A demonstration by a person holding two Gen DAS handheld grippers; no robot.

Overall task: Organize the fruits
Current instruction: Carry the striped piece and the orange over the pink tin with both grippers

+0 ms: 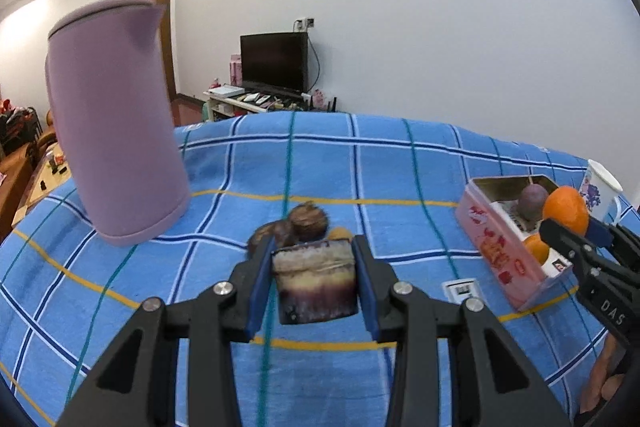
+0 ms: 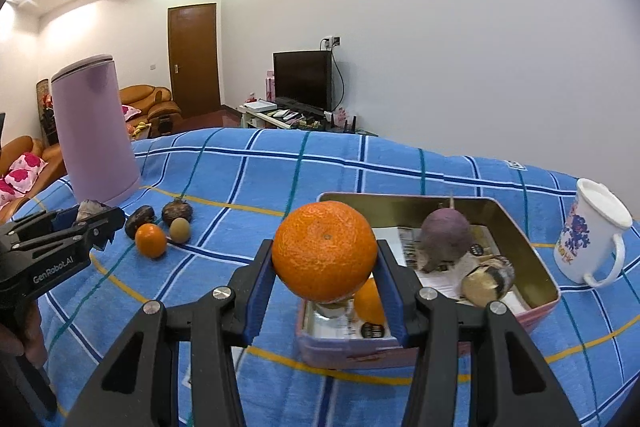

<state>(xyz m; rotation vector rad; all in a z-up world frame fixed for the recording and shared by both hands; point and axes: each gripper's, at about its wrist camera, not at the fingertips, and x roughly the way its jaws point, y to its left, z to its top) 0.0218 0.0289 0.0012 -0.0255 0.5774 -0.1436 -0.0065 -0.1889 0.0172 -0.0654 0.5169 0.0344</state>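
Large orange point(image 2: 325, 251) clamped between right gripper point(image 2: 326, 281) pads, held above near end of pink tin point(image 2: 536, 263). Tin holds a purple root, a cut piece, another orange. Left gripper point(image 1: 316, 277) clenched on a purple-and-cream sugarcane chunk point(image 1: 316, 283), above blue checked cloth point(image 1: 360, 167). Loose fruits point(image 2: 160, 227) lie near lilac kettle point(image 1: 116, 123). White mug point(image 2: 592, 239) beside tin.

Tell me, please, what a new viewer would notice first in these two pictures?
The big orange clamped in the right gripper, above the near end of the pink tin. Next, the tall lilac kettle at the far left of the blue checked cloth. The left gripper holds a purple-and-cream cut chunk.
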